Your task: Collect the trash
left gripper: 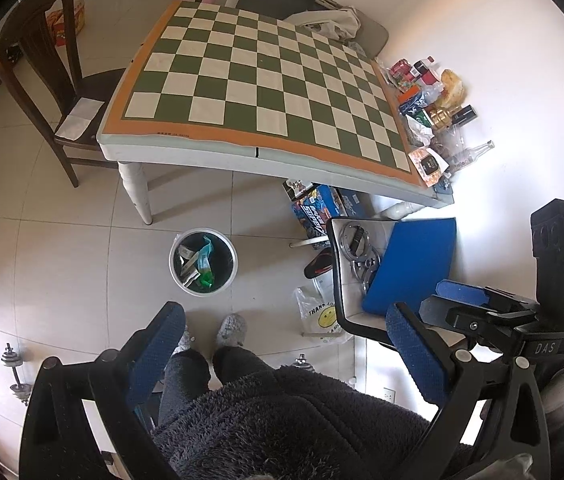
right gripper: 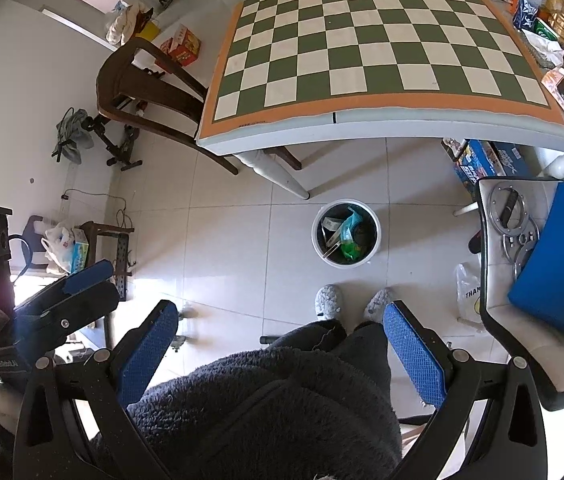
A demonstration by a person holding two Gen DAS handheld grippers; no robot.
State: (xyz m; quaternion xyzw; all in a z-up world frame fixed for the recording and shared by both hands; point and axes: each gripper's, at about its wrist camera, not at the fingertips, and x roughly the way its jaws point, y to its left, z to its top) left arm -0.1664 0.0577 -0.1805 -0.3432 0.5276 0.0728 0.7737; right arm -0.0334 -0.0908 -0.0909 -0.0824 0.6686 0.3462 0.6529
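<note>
A white trash bin (left gripper: 202, 231) (right gripper: 344, 201) stands on the tiled floor in front of the table, with teal and green wrappers (left gripper: 205, 264) (right gripper: 348, 236) inside. A pile of wrappers, packets and bottles (left gripper: 430, 108) (right gripper: 550, 20) lies along the right edge of the checkerboard table (left gripper: 262, 72) (right gripper: 362, 40). My left gripper (left gripper: 286, 344) is open and holds nothing, high above the floor near a person's legs. Beside it at the same height, my right gripper (right gripper: 282, 346) is open too, with nothing between its fingers.
A dark wooden chair (left gripper: 42, 60) (right gripper: 142, 80) stands left of the table. A white chair with a blue pad (left gripper: 414, 264) (right gripper: 554, 256) and metal rings is at the right. Boxes (left gripper: 318, 204) sit under the table, a plastic bag (left gripper: 318, 312) and dumbbells (left gripper: 18, 372) on the floor.
</note>
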